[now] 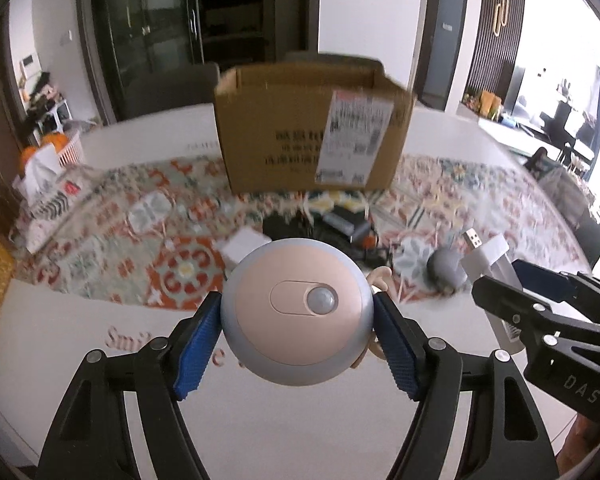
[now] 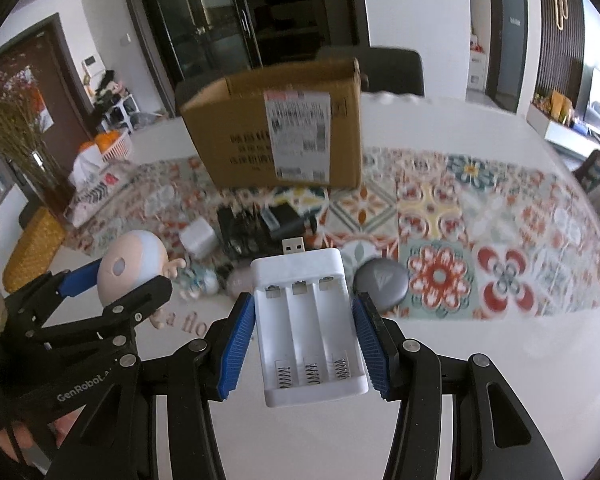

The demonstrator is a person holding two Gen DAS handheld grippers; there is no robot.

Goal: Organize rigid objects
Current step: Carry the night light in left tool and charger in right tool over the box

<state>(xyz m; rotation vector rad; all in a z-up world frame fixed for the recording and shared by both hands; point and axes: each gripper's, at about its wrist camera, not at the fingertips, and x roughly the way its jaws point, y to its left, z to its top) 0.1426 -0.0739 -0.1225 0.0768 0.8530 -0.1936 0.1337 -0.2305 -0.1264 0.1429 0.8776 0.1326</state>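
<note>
One cardboard box (image 2: 276, 128), one white battery charger (image 2: 310, 328) and one round pink-faced figurine (image 1: 298, 308). One grey pebble-shaped disc (image 2: 380, 282), one white cube adapter (image 2: 198, 238), one tangle of black cables (image 2: 256, 224).

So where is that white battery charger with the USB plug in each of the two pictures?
Left wrist view: the white battery charger sits at the right edge, held by the right gripper.
Right wrist view: it is bottom centre, between the blue pads.
Shared landmark: the cardboard box stands behind it in both.
</note>
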